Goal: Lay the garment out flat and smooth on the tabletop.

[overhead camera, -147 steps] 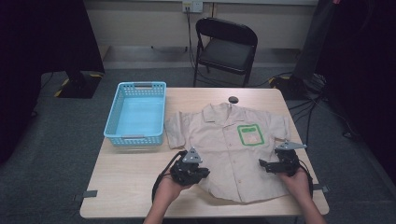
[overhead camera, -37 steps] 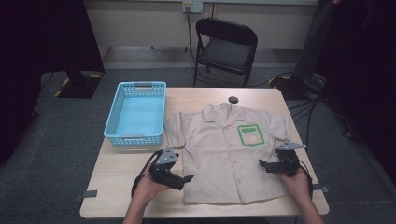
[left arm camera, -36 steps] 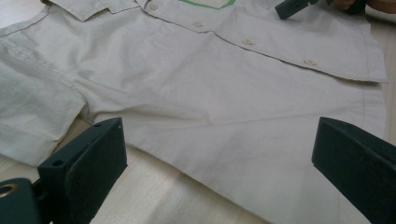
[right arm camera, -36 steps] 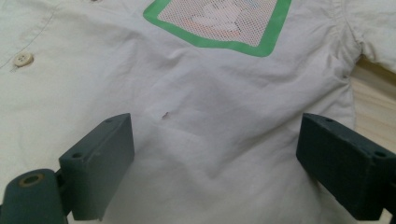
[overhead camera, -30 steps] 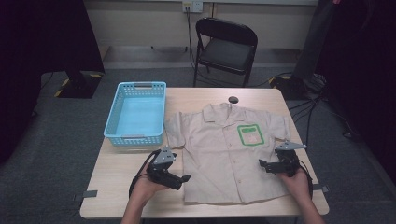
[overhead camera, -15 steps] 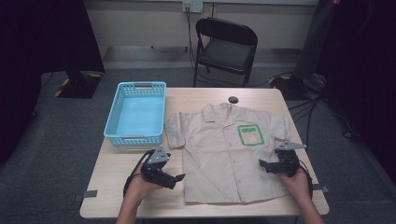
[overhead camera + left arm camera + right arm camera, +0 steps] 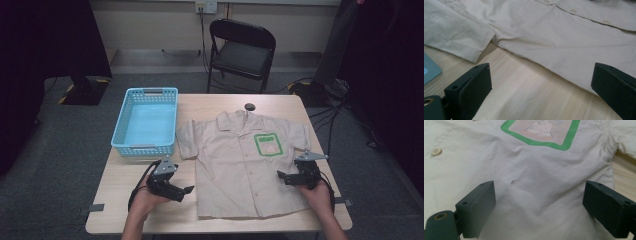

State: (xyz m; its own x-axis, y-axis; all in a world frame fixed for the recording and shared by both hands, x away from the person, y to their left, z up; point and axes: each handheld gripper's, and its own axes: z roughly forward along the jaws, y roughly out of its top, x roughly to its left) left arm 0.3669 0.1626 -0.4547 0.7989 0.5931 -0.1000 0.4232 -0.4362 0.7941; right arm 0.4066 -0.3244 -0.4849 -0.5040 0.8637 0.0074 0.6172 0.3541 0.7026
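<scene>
Both grippers' fingers wide apart; shirt [image 7: 241, 165] ungripped

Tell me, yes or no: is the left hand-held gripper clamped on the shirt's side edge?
No: the left hand-held gripper has its jaws wide apart over bare table, short of the shirt.

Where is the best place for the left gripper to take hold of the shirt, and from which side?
Probably the side hem of the shirt nearest the left gripper, approached from the bare table on its left. That edge lies flat and free on the wood, and the open jaws already face it.
</scene>
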